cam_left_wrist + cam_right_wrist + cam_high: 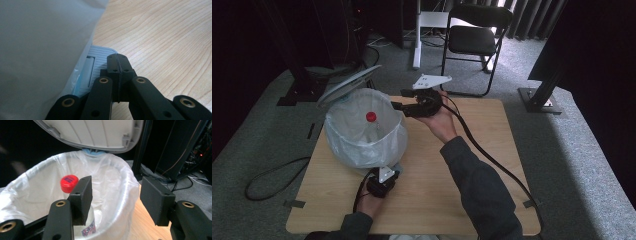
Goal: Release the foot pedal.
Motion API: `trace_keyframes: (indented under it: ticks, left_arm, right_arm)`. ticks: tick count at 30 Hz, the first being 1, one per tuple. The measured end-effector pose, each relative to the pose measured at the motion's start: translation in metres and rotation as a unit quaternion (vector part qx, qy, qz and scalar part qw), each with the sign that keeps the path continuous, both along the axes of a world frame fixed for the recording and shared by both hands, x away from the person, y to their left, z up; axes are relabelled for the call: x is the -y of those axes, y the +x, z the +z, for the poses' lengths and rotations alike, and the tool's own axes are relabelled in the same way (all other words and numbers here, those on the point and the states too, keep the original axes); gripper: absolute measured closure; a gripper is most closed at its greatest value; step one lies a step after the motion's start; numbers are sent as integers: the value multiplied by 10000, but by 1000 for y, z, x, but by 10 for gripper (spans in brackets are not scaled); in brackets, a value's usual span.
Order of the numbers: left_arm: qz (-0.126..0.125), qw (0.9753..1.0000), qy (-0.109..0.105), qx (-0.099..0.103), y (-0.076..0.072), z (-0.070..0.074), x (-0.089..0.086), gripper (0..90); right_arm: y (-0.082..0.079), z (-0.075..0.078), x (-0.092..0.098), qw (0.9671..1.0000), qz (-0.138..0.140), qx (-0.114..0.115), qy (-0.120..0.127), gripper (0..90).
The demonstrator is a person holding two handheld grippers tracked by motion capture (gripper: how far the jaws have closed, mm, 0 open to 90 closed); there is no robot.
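— Tongs? Right tongs (pixel 115 202) are held apart, empty, at the bin's (pixel 362 145) 2 o'clock rim; left tongs (pixel 117 65) are pressed together on its pedal (pixel 100 62).

— Progress? Bottle (pixel 72 187) is seen inside, lid (pixel 90 132) raised; closing is judged left.

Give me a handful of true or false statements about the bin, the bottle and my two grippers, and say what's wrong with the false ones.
1. The bin's lid is closed. False: it stands raised, hinged at the bin's far side.
2. A bottle with a red cap stands inside the bag-lined bin. True.
3. The right gripper is shut on the bottle. False: its jaws are spread apart at the bin's rim, holding nothing.
4. The left gripper has its jaws together, low at the bin's foot pedal. True.
5. The bin sits on the carpet. False: it stands on the wooden table.
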State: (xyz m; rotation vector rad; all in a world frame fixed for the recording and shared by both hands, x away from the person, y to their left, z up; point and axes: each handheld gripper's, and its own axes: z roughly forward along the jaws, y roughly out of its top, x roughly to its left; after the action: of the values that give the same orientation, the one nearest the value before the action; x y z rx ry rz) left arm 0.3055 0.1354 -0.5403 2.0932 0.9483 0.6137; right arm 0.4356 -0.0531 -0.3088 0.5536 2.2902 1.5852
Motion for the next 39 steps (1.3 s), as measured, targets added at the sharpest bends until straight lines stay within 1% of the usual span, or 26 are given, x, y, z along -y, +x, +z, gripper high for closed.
trace_keyframes:
  ticks: [4, 9, 14, 17, 19, 20, 29, 32, 34, 37, 39]
  left_arm:
    - [5, 10000, 4, -10, 0, 0, 0, 900]
    - [9, 10000, 8, -10, 0, 0, 0, 900]
    - [11, 10000, 8, -8, 0, 0, 0, 900]
    - [5, 10000, 7, 0, 0, 0, 0, 900]
    - [11, 10000, 0, -4, 0, 0, 0, 900]
    - [18, 10000, -5, -2, 0, 0, 0, 900]
    - [17, 10000, -10, 19, -1, 0, 0, 900]
    - [10, 10000, -14, 22, -1, 1, -1, 900]
    - [12, 10000, -42, 30, -1, 1, -1, 900]
    - [13, 10000, -60, 55, -1, 2, -1, 900]
    - [20, 10000, -65, 44, -2, 2, -1, 900]
  right_arm:
    - [3, -4, 4, 9999, -106, 13, -12, 418]
    - [4, -10, 9, 9998, -220, -24, -18, 413]
    - [4, -17, 11, 9995, -296, 35, -94, 413]
    - [6, -20, 15, 9993, -373, -1, -51, 413]
    - [7, -23, 16, 9990, -431, -33, -82, 410]
    - [7, -24, 17, 9990, -440, -2, -101, 410]
    - [8, -35, 19, 9987, -482, -80, -136, 410]
    - [8, -37, 20, 9986, -494, -105, -184, 408]
    - [9, -38, 19, 9985, -491, -79, -206, 408]
    - [9, -39, 19, 9986, -492, -106, -177, 406]
    - [9, -41, 17, 9985, -497, -113, -210, 400]
